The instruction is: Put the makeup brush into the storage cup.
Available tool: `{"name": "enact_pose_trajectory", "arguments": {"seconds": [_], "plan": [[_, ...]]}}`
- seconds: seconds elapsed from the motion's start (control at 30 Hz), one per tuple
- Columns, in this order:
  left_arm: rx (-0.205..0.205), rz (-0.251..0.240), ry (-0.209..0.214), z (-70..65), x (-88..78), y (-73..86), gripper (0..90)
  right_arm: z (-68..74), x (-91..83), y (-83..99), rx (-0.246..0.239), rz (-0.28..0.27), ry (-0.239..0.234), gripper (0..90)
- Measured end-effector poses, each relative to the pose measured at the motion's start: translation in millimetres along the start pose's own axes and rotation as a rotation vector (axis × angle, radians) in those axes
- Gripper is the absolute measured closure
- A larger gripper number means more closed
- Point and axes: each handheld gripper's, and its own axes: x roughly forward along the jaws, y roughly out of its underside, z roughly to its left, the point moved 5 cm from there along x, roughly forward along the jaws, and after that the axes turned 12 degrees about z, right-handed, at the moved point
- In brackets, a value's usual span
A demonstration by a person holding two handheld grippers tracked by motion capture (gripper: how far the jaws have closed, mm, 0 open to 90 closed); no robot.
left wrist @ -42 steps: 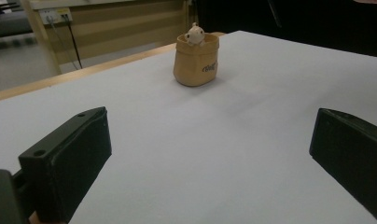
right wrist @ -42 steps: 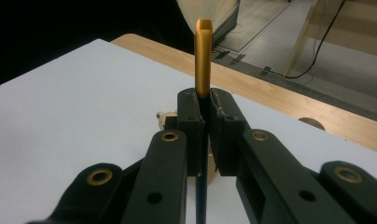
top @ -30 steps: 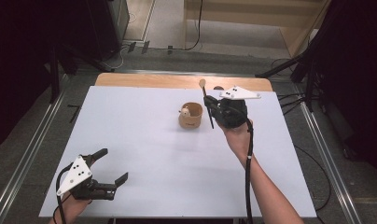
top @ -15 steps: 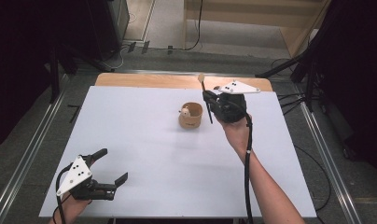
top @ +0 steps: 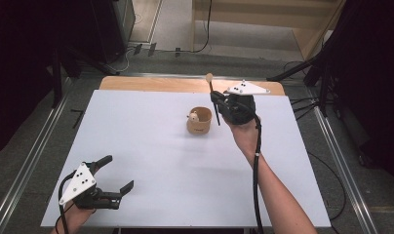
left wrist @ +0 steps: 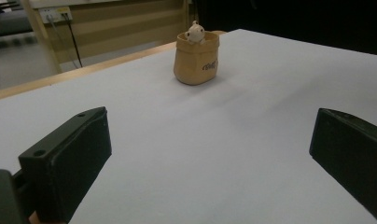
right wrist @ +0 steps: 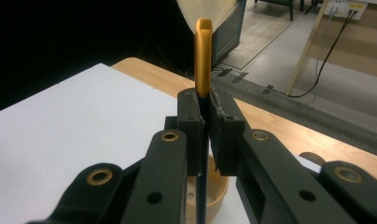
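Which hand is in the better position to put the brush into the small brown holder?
Right. The right gripper is already shut on the brush and sits just beside the holder. The left gripper is open, holds nothing, and rests at the table's near corner, far from the holder.

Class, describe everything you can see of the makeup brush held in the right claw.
The makeup brush has a thin black handle, a shiny gold ferrule and pale, fanned bristles at the top. It stands almost upright, bristles up, pinched at the handle between the right claw's shut jaws, above and beside the small tan pot on the white table.
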Motion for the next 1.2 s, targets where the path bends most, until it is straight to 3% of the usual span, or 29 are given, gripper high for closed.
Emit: {"name": "enact_pose_trajectory", "arguments": {"seconds": [1.2], "plan": [[-0.004, 0.006, 0.002, 0.2, -0.1, 1.0, 0.0, 0.5, 29.4, -21.1, -0.016, -0.080, -0.014, 84.7]]}}
